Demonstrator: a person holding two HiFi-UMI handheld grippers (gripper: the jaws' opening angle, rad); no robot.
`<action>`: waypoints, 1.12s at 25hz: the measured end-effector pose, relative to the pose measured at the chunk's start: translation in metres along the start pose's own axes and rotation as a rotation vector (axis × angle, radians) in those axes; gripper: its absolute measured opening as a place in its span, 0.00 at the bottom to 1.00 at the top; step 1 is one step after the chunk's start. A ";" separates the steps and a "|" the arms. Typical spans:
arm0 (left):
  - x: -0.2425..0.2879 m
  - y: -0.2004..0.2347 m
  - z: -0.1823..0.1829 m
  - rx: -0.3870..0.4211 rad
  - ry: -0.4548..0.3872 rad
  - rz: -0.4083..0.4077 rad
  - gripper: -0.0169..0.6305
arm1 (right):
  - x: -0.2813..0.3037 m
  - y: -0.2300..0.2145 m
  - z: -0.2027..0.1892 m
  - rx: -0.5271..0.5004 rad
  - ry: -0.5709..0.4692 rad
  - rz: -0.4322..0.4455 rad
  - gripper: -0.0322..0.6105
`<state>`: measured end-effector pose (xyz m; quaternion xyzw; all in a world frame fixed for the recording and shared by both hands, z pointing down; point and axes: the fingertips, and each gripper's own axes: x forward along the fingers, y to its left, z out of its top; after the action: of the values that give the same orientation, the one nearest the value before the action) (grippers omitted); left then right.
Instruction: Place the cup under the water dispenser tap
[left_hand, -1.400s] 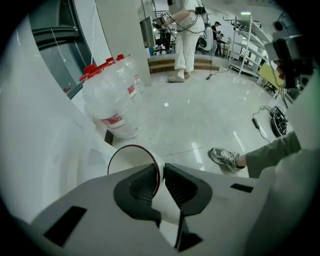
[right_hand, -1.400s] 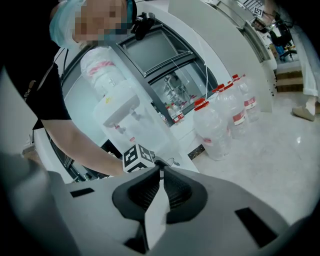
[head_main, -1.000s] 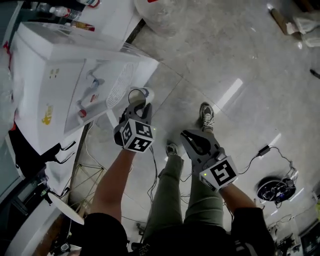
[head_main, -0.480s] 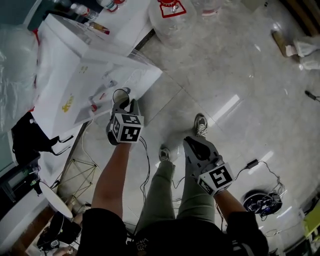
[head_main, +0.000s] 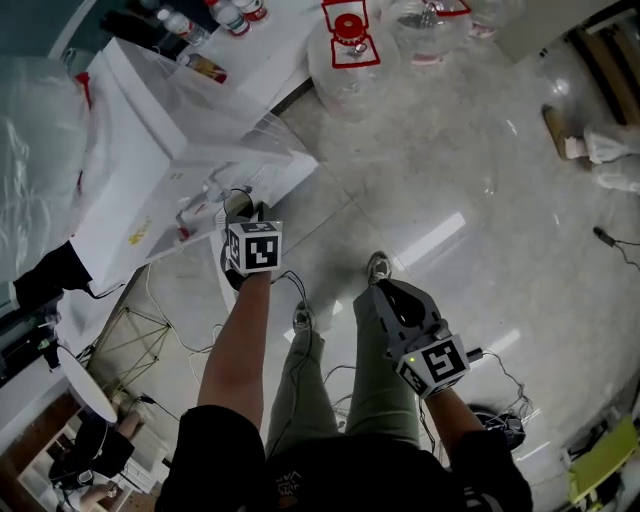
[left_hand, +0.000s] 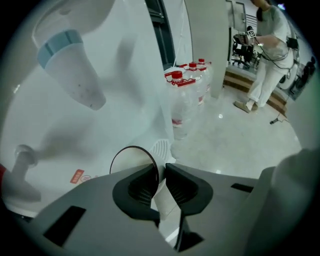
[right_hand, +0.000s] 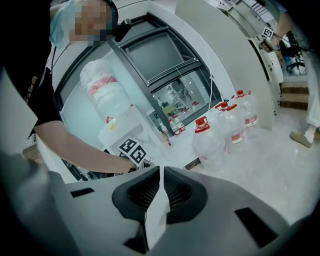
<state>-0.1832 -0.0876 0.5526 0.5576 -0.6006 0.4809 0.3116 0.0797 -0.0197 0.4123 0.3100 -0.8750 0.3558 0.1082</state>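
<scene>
The left claw (head_main: 240, 208) gripped a clear cup (head_main: 237, 202) by its rim at the front of the white water dispenser (head_main: 150, 150), its jaws closed narrow on one wall of the cup, one pad inside the mouth and one outside. In the left gripper view the cup (left_hand: 131, 161) showed its dark round rim almost full on. Its long axis therefore ran roughly along the claw's own line, mouth toward the claw and base away, pointing steeply down. The blue-banded tap (left_hand: 70, 67) hung above and to the left of the rim in that view, apart from it, with its nozzle aimed down and right. A second tap (left_hand: 20, 160) sat lower at the left edge, and the slotted drip grille (left_hand: 161, 149) lay just behind the cup. Judged from this, the cup had yet to travel left, in under the blue-banded tap, and had to stay mouth-up on the way.

The right claw (head_main: 385, 290) hung well apart over the tiled floor (head_main: 480, 180), near the person's legs. Its jaws were together on nothing (right_hand: 161, 172) and pointed toward the large water bottles (right_hand: 210, 142). The left hand was plainly the nearer one.
</scene>
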 end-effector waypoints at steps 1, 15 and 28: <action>0.003 0.002 0.003 -0.026 0.005 0.009 0.13 | 0.003 -0.003 0.004 -0.006 0.012 0.007 0.12; 0.021 0.012 0.027 -0.188 -0.014 0.107 0.13 | 0.033 -0.004 0.030 -0.033 0.095 0.129 0.12; 0.019 0.016 0.025 -0.183 -0.110 0.112 0.23 | 0.035 -0.002 0.020 -0.041 0.097 0.130 0.12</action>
<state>-0.1984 -0.1190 0.5579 0.5181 -0.6881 0.4096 0.3005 0.0540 -0.0513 0.4132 0.2324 -0.8942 0.3586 0.1336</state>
